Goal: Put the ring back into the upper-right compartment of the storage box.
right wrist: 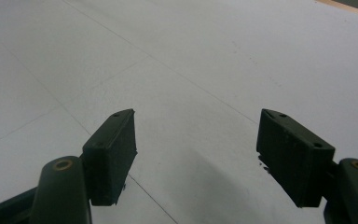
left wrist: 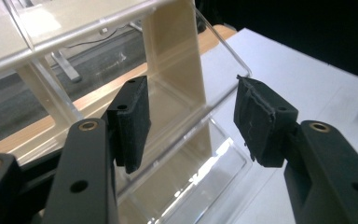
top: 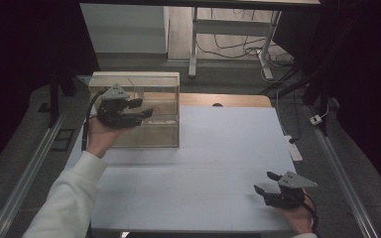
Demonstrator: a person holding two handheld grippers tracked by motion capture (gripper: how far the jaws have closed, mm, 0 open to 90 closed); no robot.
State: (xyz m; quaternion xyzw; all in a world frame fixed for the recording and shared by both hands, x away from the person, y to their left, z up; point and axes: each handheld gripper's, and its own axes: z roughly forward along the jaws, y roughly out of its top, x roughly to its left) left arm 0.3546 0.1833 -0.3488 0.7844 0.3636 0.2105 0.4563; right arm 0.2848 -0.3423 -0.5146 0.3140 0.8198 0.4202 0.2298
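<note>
A big see-through plastic box with cream-coloured sides (top: 151,106) stands at the far left of the white desk (top: 218,148). The left tool (top: 138,110) is up in front of the box, and its jaws are wide apart with nothing between them. The right tool (top: 268,182) is low over the near right corner of the desk, well apart from the box. Its jaws are wide too, with nothing in them.
</note>
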